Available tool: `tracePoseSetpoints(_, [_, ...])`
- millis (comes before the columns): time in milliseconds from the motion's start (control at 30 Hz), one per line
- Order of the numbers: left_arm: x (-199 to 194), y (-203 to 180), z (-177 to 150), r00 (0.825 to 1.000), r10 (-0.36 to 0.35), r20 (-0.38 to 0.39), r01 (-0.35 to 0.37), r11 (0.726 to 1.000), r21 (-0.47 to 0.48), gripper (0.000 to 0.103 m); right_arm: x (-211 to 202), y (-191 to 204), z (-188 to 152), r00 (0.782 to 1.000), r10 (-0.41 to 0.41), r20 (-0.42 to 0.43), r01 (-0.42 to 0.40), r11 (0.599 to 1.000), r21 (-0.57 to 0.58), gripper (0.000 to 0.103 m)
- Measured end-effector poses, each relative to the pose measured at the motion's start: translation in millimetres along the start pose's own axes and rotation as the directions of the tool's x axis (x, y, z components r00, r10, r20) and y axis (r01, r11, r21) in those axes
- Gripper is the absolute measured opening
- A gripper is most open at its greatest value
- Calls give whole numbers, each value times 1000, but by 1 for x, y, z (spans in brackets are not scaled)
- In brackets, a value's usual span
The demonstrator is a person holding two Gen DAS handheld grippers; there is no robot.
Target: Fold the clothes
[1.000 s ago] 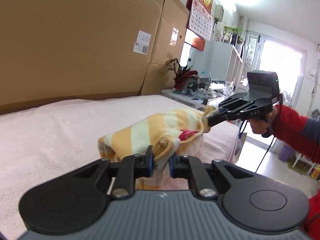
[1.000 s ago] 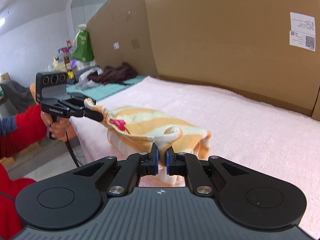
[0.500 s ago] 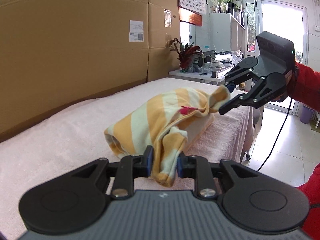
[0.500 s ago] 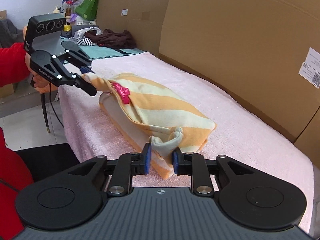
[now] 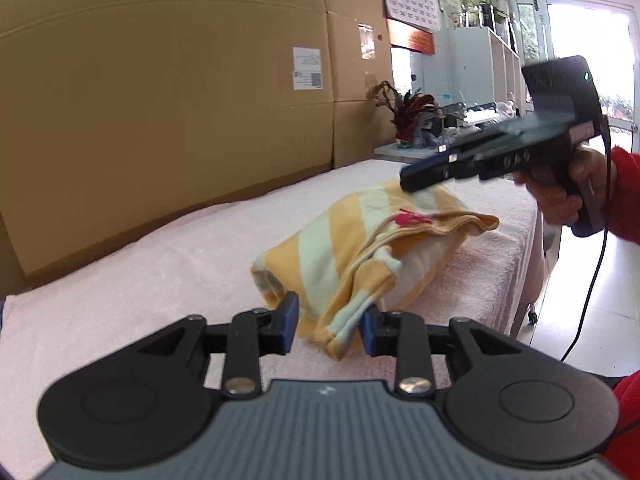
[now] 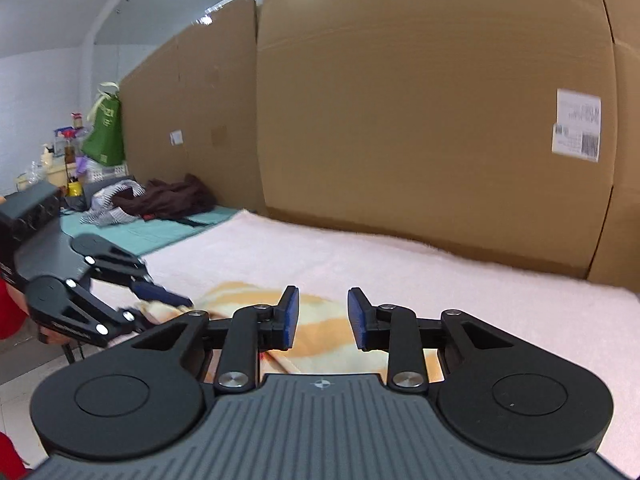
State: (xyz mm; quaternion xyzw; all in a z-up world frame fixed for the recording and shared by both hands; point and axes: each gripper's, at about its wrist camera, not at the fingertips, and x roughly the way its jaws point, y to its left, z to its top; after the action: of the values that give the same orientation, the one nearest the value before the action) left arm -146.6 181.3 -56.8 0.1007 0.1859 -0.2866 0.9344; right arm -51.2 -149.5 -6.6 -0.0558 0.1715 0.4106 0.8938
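Since the earlier frames: both grippers have let go of the striped garment (image 5: 372, 248), which now lies bundled on the pink towel (image 5: 160, 280) instead of hanging stretched between them.

- Left gripper (image 5: 329, 326): jaws have just been opening; a hanging fold of the garment sits between the blue pads (image 5: 289, 322), which stand clear of the cloth on the left side.
- Right gripper (image 6: 322, 318): jaws parted after a slight closing, nothing pinched; it hovers above the garment's far end, blurred in the left wrist view.
- Striped garment: yellow and pale bands, pink tag (image 5: 408, 218) on top, near the towel's front edge.
- Cardboard panels (image 6: 420, 120): upright behind the towel.
- Red sleeve (image 5: 624, 196): behind the right gripper.
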Motion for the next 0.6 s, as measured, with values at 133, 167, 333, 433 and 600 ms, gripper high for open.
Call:
tracePoseSetpoints(133, [-23, 3, -18, 999, -17, 29, 20, 991, -135, 31, 10, 2, -32, 993, -116, -33, 115, 992, -46, 24])
tracePoseSetpoints(167, [-29, 2, -23, 998, -43, 40, 49, 984, -172, 31, 8, 2, -35, 993, -120, -18, 119, 992, -43, 24])
tracePoseSetpoints(333, [-12, -36, -21, 968, -224, 115, 244, 950, -195, 35, 11, 0, -36, 993, -120, 17, 120, 992, 31, 26])
tracePoseSetpoints(433, [15, -48, -11, 949, -276, 154, 305, 927, -217, 43, 11, 3, -40, 991, -126, 36, 124, 991, 44, 26])
tracePoseSetpoints(600, [44, -51, 6, 956, -254, 150, 282, 934, -217, 59, 10, 3, -41, 990, -130, 47, 127, 990, 59, 26])
